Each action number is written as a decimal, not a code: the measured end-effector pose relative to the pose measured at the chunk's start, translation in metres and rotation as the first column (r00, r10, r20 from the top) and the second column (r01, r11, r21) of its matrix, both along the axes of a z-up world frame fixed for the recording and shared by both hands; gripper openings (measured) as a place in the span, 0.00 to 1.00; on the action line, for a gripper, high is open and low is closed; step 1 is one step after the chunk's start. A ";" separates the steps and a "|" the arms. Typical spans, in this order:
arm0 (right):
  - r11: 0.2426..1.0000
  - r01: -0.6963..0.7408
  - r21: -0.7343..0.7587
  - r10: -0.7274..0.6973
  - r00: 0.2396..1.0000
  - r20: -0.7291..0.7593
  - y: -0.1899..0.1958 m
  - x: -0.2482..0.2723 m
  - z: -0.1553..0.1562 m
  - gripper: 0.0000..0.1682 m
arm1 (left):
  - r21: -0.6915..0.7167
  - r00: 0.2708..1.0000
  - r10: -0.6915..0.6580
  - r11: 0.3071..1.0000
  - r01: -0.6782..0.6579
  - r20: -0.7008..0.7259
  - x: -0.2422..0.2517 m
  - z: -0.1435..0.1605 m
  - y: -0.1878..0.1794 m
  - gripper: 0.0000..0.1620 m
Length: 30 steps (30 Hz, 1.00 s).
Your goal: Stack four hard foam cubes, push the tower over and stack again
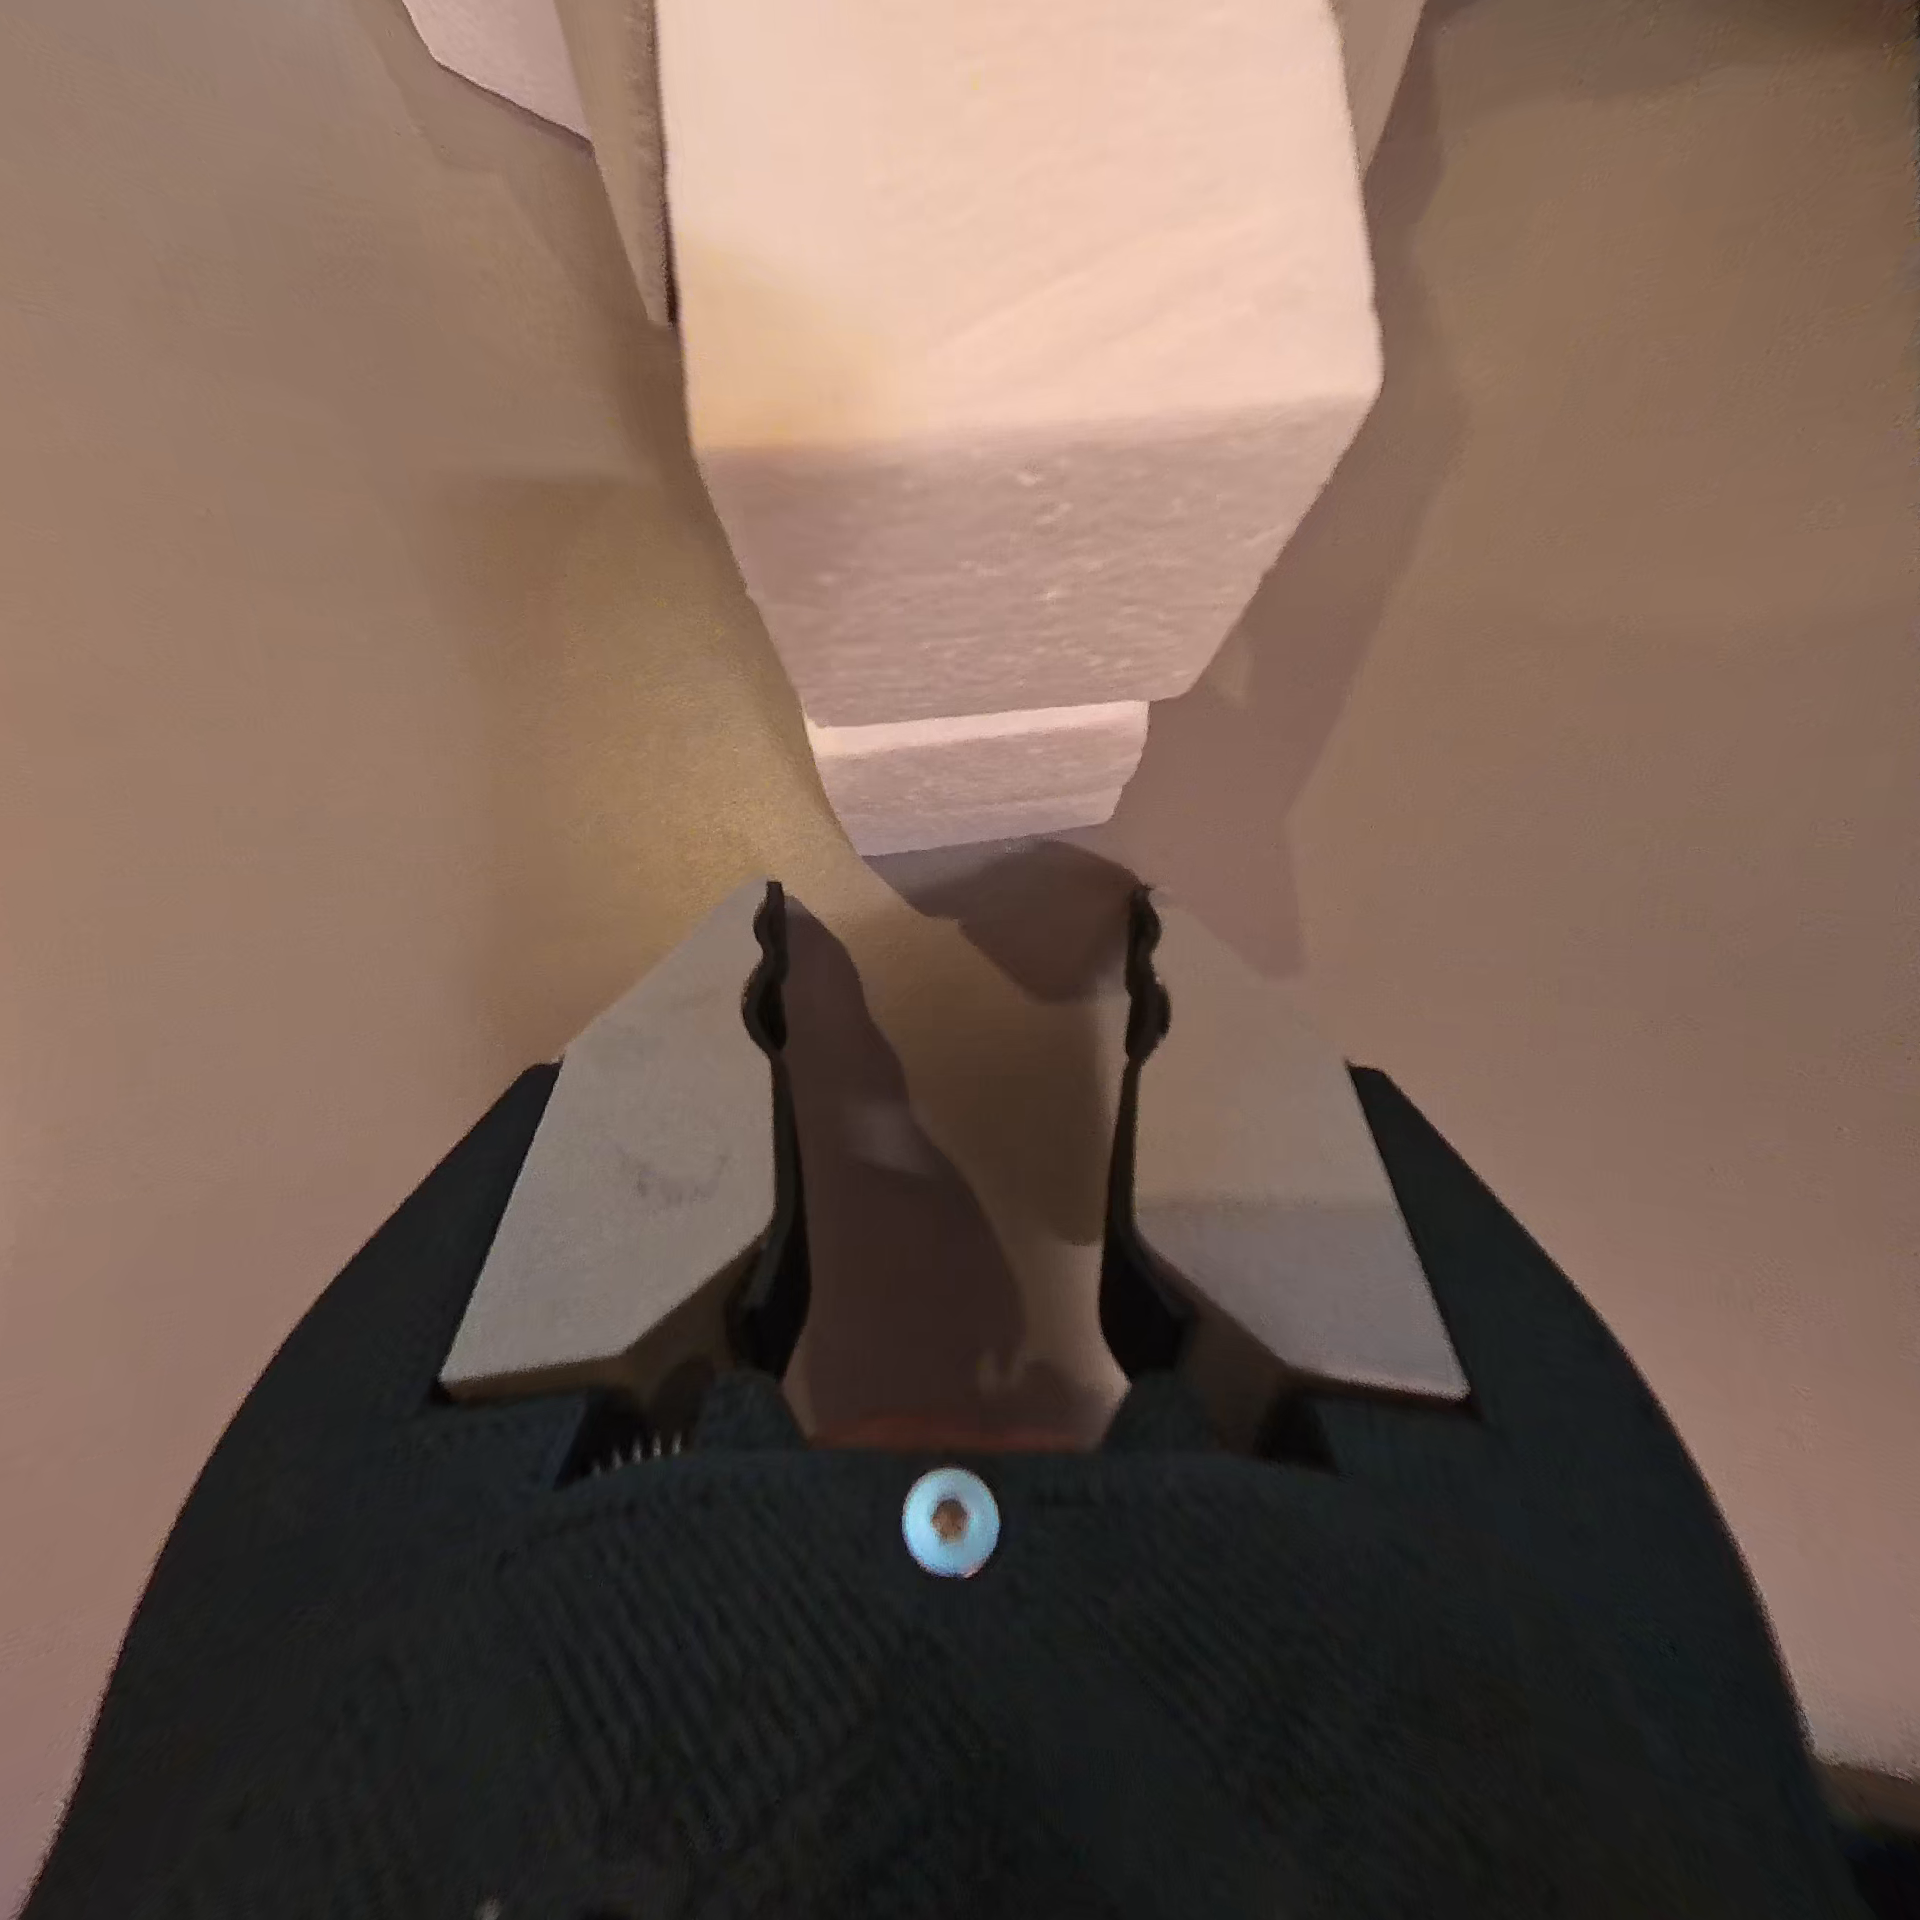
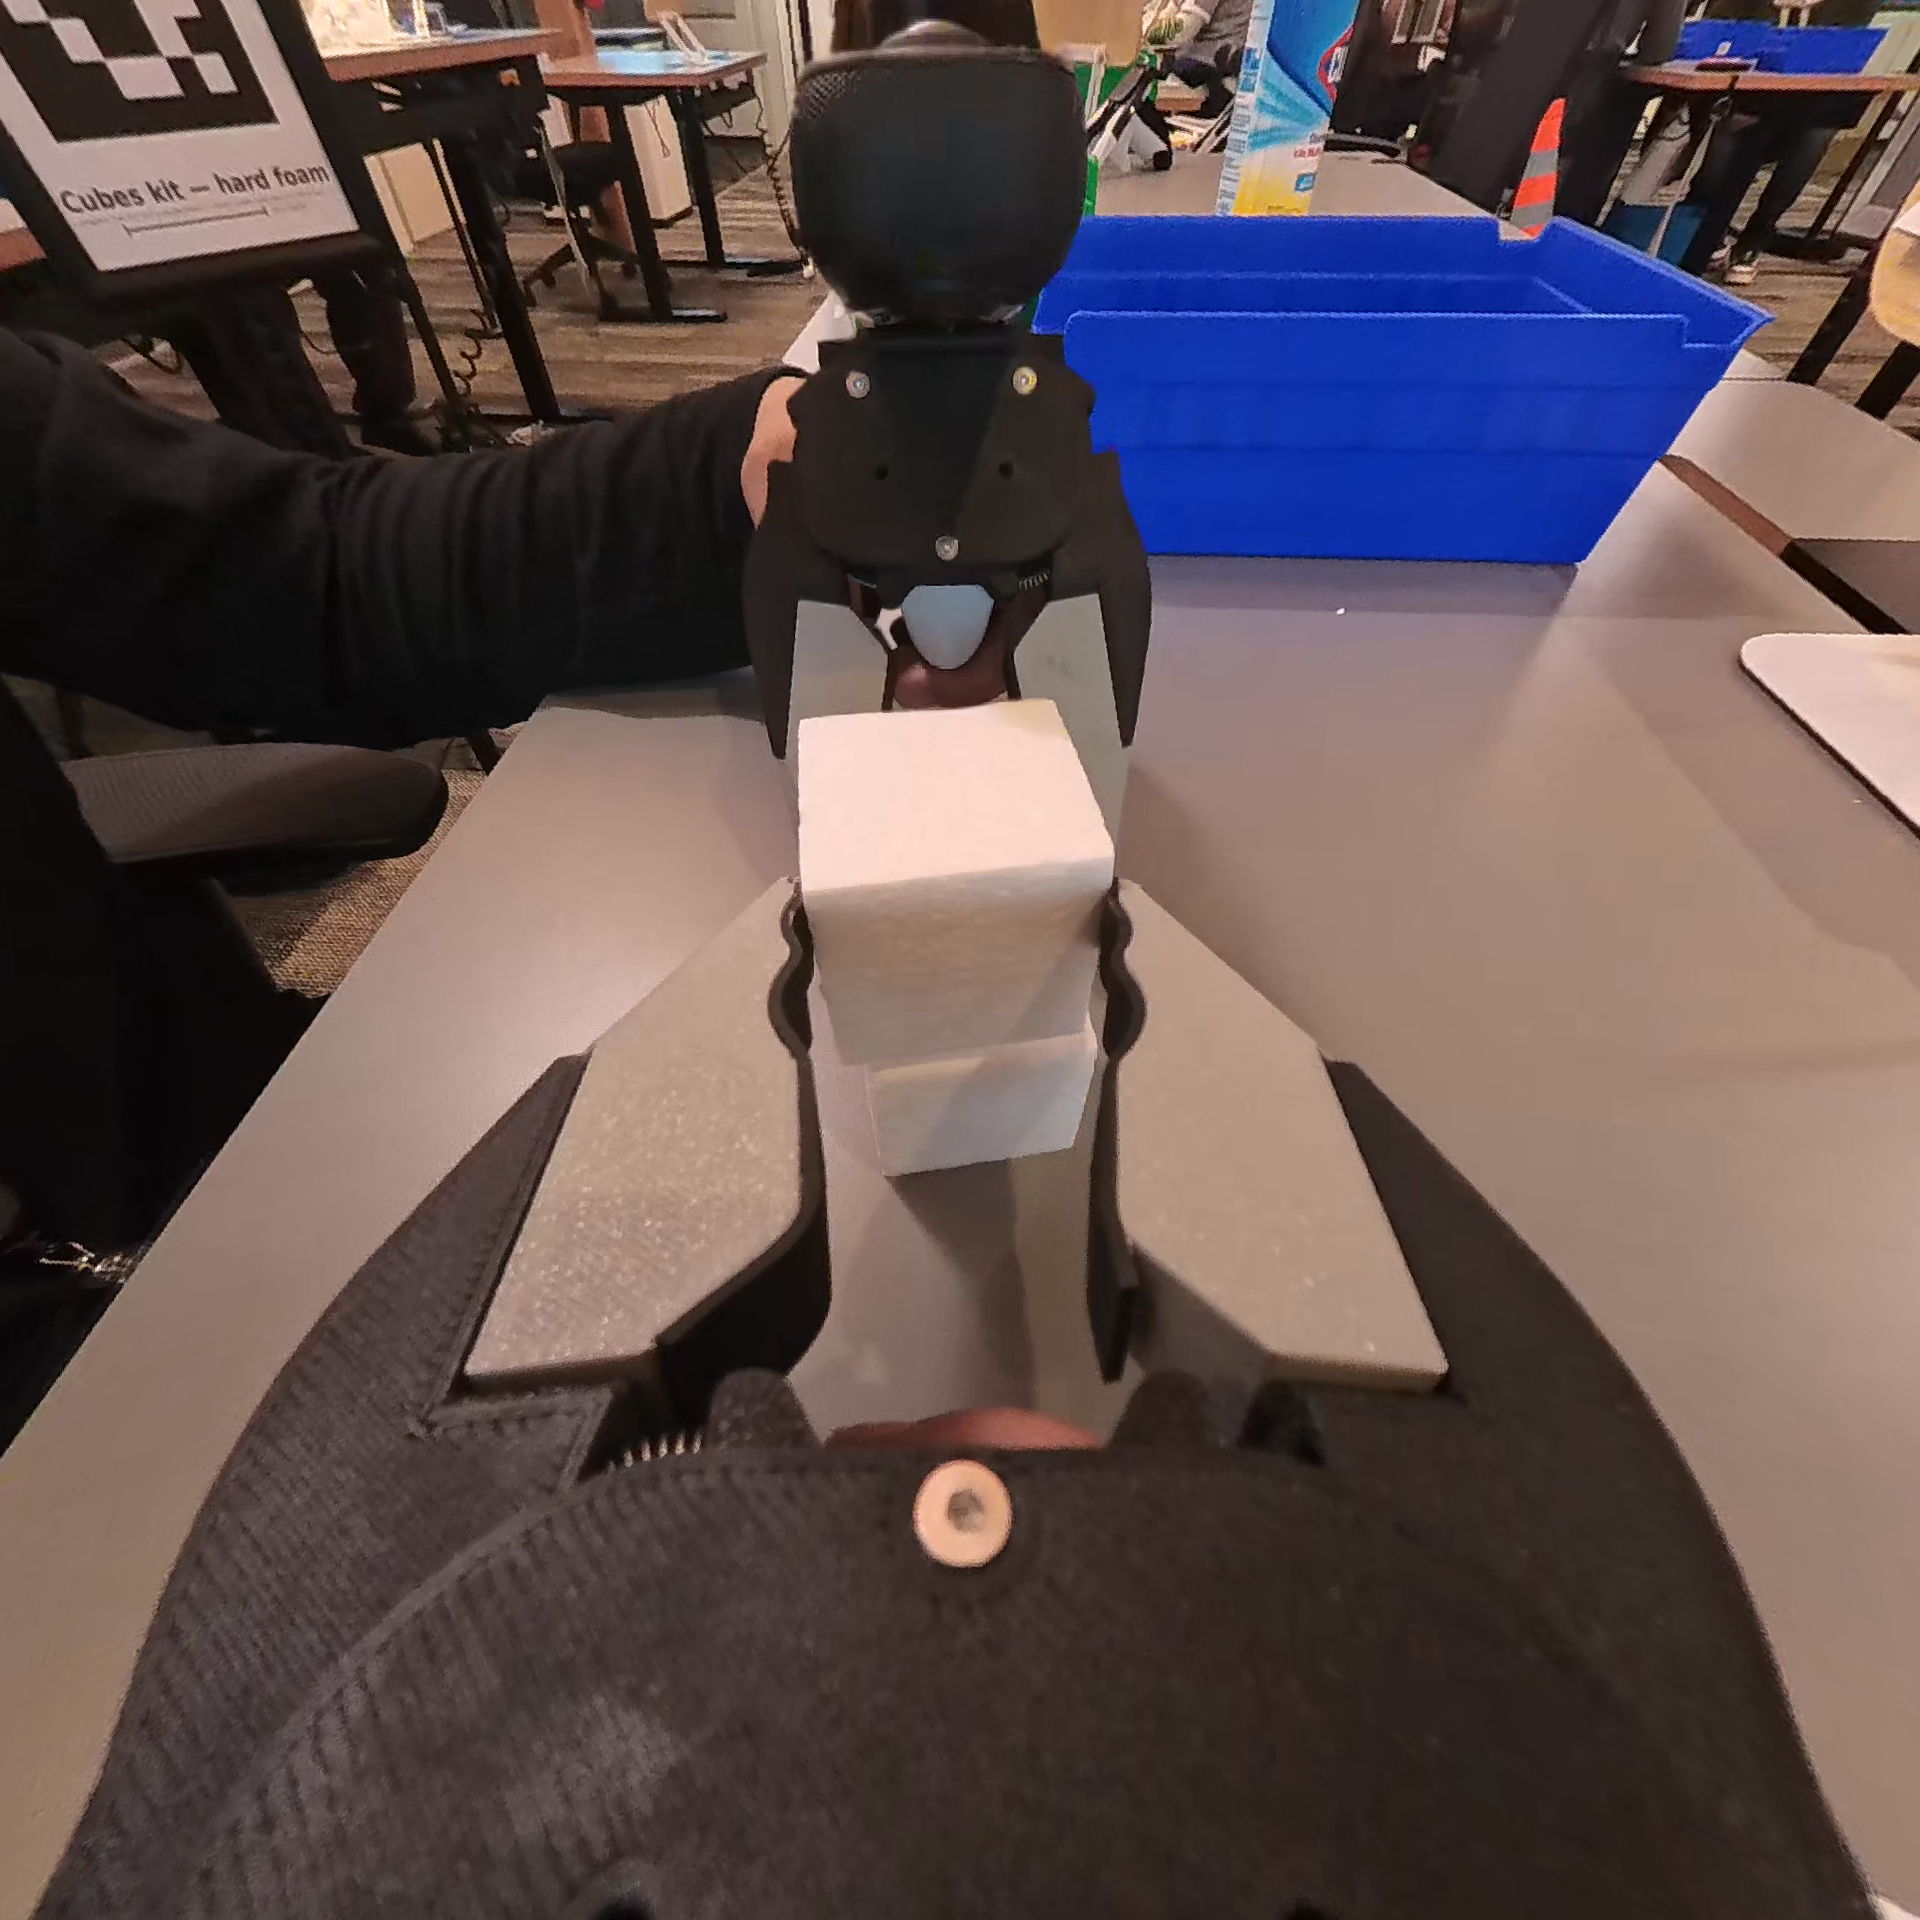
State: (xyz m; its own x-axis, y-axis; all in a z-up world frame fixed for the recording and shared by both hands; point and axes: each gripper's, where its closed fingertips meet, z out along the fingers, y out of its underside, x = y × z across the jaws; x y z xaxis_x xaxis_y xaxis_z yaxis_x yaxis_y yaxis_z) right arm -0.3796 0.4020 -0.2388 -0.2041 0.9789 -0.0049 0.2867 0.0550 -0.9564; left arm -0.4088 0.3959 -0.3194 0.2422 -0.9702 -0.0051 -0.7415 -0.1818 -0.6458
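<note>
A tower of white foam cubes stands on the grey table. I see two of them in the right wrist view: the top cube and the cube under it. My right gripper has its fingers pressed on both sides of the top cube. My left gripper points straight down just behind the tower, open and empty. In the left wrist view I look down the near side of the top cube and the lower cube. The left gripper is open there, with the tower just beyond its tips.
A blue plastic bin stands at the back right of the table. A white board lies at the right edge. A black sleeve reaches in from the left. A sign on a stand and an office chair are off the table's left side. One gripper's finger ends stand about 9 centimetres off the other's.
</note>
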 end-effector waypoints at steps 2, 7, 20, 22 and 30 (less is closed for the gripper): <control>1.000 0.003 -0.004 -0.003 1.000 -0.003 0.001 0.000 0.000 0.32 | 0.001 1.000 0.007 1.000 -0.007 0.003 0.000 0.001 0.001 0.39; 1.000 0.001 -0.023 -0.001 1.000 0.011 0.002 -0.001 -0.005 0.32 | 0.023 1.000 0.019 1.000 -0.019 0.011 0.001 0.003 0.006 0.39; 0.998 0.015 -0.061 -0.013 0.999 0.030 0.005 -0.003 -0.012 0.35 | 0.043 0.997 0.084 0.996 -0.083 0.001 -0.006 0.002 0.018 0.37; 0.998 0.017 -0.054 -0.015 0.999 0.034 0.005 -0.003 -0.012 0.35 | 0.048 0.994 0.107 0.993 -0.107 -0.002 -0.008 0.002 0.023 0.37; 0.998 0.036 -0.047 -0.034 0.999 0.032 0.010 0.000 -0.011 0.35 | 0.068 0.983 0.182 0.981 -0.182 0.013 -0.007 0.002 0.037 0.36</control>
